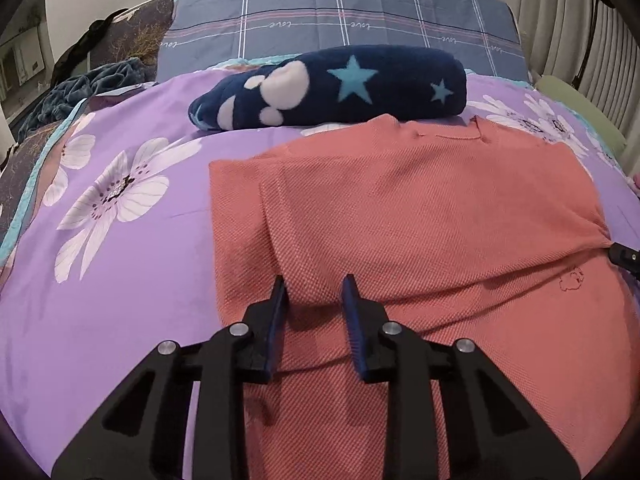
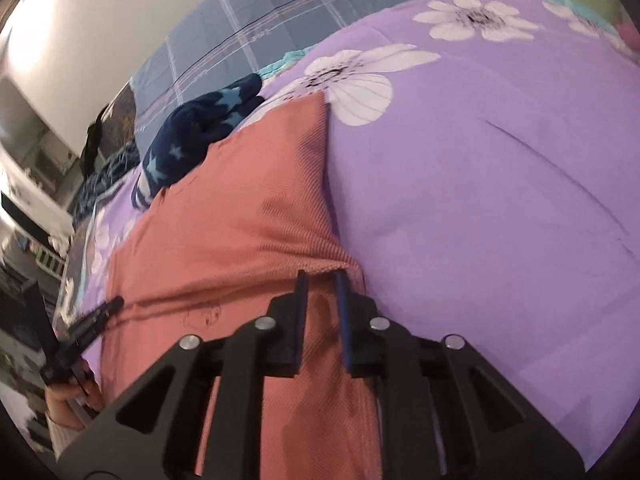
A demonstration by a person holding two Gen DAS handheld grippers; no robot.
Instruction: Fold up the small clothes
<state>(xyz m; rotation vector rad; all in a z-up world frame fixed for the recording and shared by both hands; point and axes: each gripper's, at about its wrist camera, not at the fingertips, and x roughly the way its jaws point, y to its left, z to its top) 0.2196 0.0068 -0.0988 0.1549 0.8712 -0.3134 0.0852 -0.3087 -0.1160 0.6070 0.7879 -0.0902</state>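
Shirt [image 1: 400, 208] lies flat on the quilt [image 1: 120, 280], under and ahead of the left gripper [image 1: 314, 284] jaws. Rolled blanket [image 1: 332, 88] sits on the quilt beyond the shirt's far edge, pillow [image 1: 340, 8] behind it. Right gripper [image 2: 320, 276] jaws straddle the shirt's right edge; bare quilt to their right.

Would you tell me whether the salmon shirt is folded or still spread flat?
Partly folded: the salmon shirt has its left side doubled inward, showing an overlapping layer edge, on the purple bedspread.
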